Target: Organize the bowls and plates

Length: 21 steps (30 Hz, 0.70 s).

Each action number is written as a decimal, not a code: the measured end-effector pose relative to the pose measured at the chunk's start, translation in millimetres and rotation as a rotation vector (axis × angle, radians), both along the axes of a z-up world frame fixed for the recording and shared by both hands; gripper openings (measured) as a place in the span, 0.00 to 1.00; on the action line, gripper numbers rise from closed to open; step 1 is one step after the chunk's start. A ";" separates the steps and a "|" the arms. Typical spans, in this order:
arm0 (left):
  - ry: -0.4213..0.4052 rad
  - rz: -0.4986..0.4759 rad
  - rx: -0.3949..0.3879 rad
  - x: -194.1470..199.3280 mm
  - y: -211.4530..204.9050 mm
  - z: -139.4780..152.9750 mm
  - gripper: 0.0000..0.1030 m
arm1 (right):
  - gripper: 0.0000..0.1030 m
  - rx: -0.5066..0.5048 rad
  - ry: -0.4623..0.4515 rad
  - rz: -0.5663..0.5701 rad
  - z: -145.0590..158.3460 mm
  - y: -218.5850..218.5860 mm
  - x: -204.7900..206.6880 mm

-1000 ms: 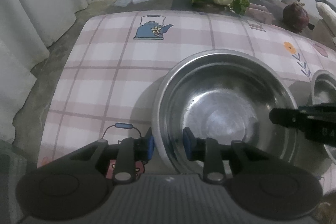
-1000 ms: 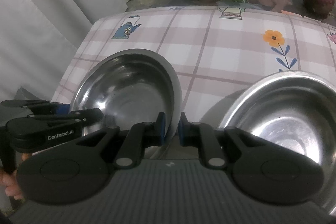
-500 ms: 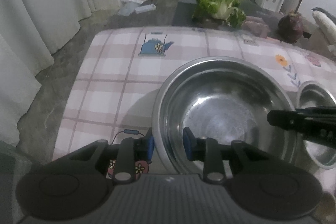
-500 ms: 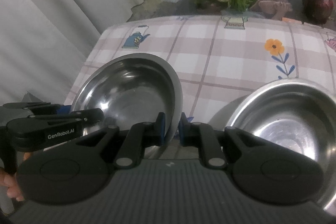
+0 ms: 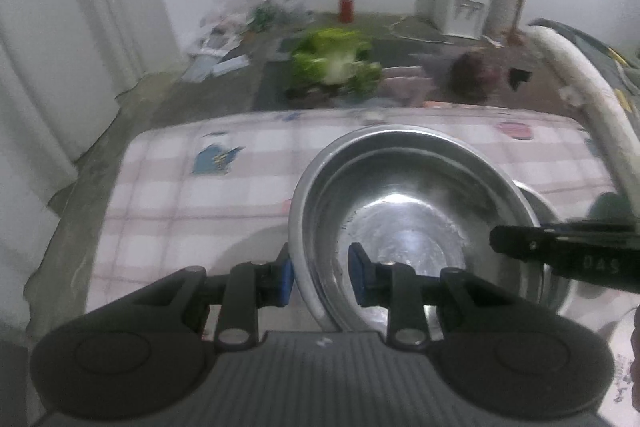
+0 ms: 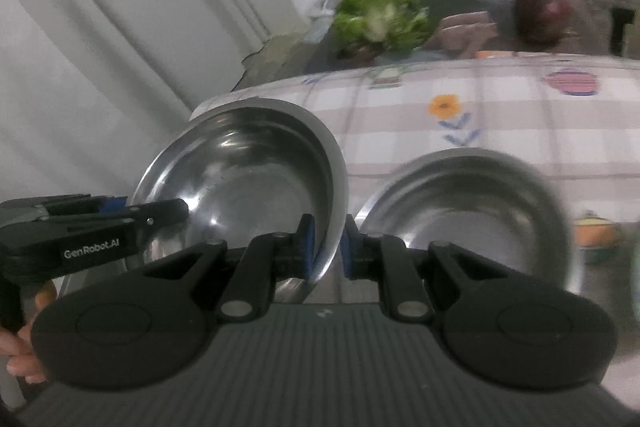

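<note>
Bowls: two steel; left gripper (image 5: 320, 271) and right gripper (image 6: 325, 247) fingers clamp lifted bowl (image 6: 248, 163) rim; second bowl (image 6: 472, 211) on tablecloth (image 6: 520, 123).

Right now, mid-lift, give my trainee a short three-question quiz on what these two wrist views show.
1. True or false: both the left gripper and the right gripper clamp the rim of the same steel bowl.
2. The second steel bowl lies: A) on the checked tablecloth, B) on the floor, C) in a gripper.
3. Fill in: beyond the table's far edge lies a green ____.

Key: 1 true; 2 A; 3 cabbage.
</note>
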<state>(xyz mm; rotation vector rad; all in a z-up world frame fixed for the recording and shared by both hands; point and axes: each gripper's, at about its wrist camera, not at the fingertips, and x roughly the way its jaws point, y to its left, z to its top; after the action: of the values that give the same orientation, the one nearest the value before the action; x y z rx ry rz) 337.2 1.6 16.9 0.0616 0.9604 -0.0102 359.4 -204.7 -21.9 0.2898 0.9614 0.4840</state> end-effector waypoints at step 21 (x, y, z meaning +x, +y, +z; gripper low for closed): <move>0.133 -0.113 0.048 23.4 -100.4 -66.2 0.30 | 0.14 -0.032 0.053 -0.139 -45.0 -108.3 -6.2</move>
<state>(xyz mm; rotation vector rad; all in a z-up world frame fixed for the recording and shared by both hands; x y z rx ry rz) 360.6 -98.8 -49.3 0.1611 1.0889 -0.0965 353.2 -313.0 -66.9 0.3396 0.9927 0.3352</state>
